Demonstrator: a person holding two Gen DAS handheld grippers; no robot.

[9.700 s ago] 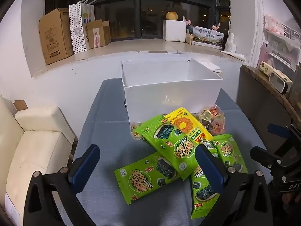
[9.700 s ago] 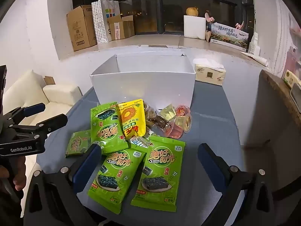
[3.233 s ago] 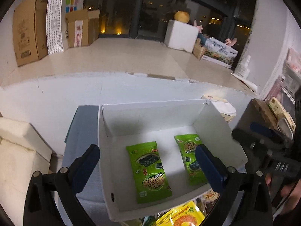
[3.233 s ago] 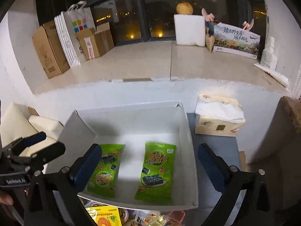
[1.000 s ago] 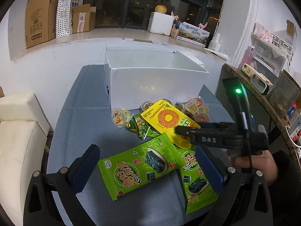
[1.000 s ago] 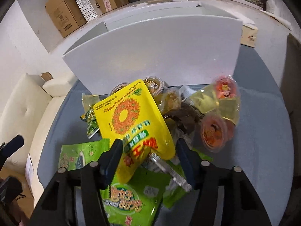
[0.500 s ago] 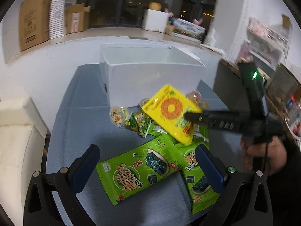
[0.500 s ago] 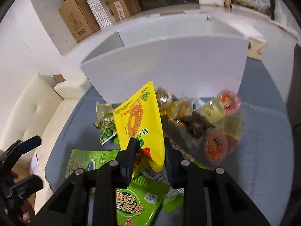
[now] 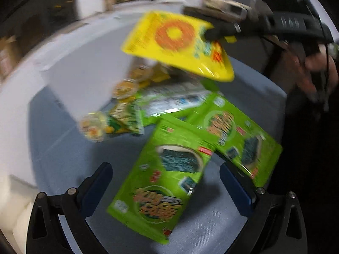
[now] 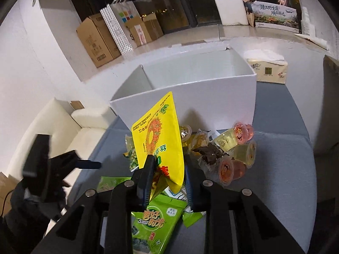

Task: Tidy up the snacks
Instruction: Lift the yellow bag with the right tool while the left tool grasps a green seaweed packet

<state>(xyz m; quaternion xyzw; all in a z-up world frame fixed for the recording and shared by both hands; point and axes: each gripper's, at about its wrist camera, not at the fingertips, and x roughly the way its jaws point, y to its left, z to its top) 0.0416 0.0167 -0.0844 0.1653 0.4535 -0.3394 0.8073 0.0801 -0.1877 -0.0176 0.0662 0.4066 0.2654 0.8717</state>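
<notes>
Table point(image 10: 296, 148): grey-blue cloth surface, filling the lower centre and right of the right wrist view.

Box point(image 10: 211, 97): white, open-topped, centre of that view; interior floor hidden behind its near wall.

Tissue pack point(image 10: 268, 68): pale, upper right, just beside the box.

Green seaweed packets: two flat on the cloth in the left wrist view, one centre-bottom point(image 9: 167, 182), one to its right point(image 9: 237, 135), overlapping at a corner. View blurred.

Yellow snack bag point(image 10: 157, 135): lifted clear of the pile, standing upright in front of the box's near wall; upper centre in the left wrist view point(image 9: 180, 42).

Right gripper point(image 10: 168, 177): fingers clamped on the yellow snack bag's lower edge.

Left gripper point(image 9: 165, 182): bottom of its own view, fingers spread wide above the nearer green packet, holding nothing.

Jelly cups point(image 10: 239, 148): clear, pink and yellow, clustered right of the yellow bag, in front of the box.
</notes>
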